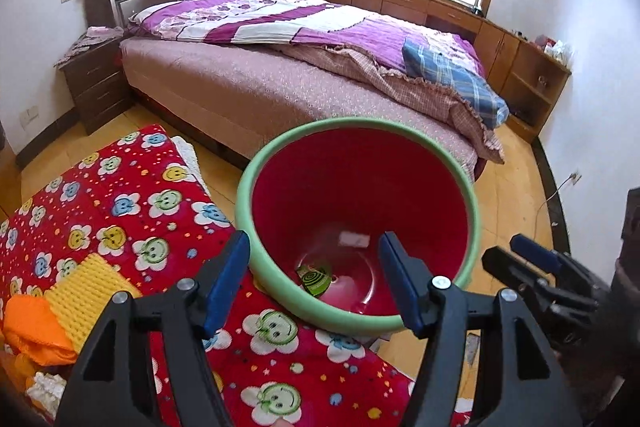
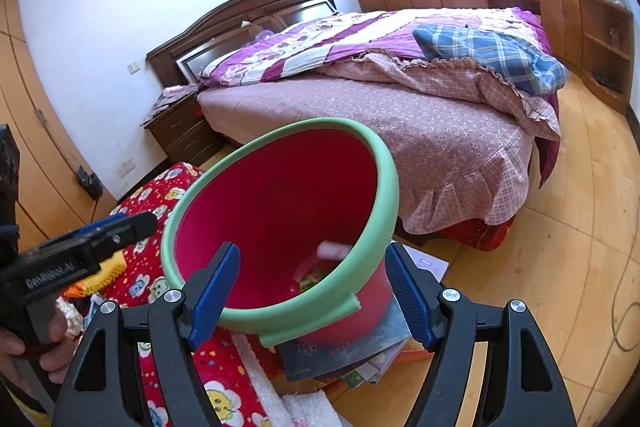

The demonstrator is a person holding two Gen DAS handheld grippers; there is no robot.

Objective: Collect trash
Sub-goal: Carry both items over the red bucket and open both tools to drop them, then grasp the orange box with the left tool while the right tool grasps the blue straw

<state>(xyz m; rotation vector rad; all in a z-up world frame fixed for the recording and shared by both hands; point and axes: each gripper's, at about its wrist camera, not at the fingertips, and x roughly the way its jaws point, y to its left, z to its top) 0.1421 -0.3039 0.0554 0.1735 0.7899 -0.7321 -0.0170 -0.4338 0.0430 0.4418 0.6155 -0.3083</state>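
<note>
Over the red bin (image 1: 360, 227) with the green rim I've got both tools hovering. Left gripper (image 1: 312, 279): jaws apart, nothing between the pads, aimed down into the bin mouth. Right gripper (image 2: 312, 291): jaws apart too, empty, straddling the near rim without touching as far as I can tell.

Trash so far: a green printed wrapper (image 1: 316, 279) lies at the bottom of the bin, and a small white scrap (image 1: 354, 239) shows blurred just above it, maybe falling, can't say for sure.

Bin looks tilted toward me and sits partly on a stack of papers (image 2: 344, 351) beside the red smiley-flower blanket (image 1: 120, 211). That's the main risk: uneven footing, so a knock from either finger on the rim could tip it and spill what's inside.

Second risk: the two tools are close together over the bin, and they could clip each other if I swing one across.

More to collect, I guess: an orange bag (image 1: 32, 327) and white crumpled bits (image 1: 44, 387) left of the bin, on the blanket's near edge. Reaching for those means crossing the blanket; soft fabric could get pinched along with the trash.
</note>
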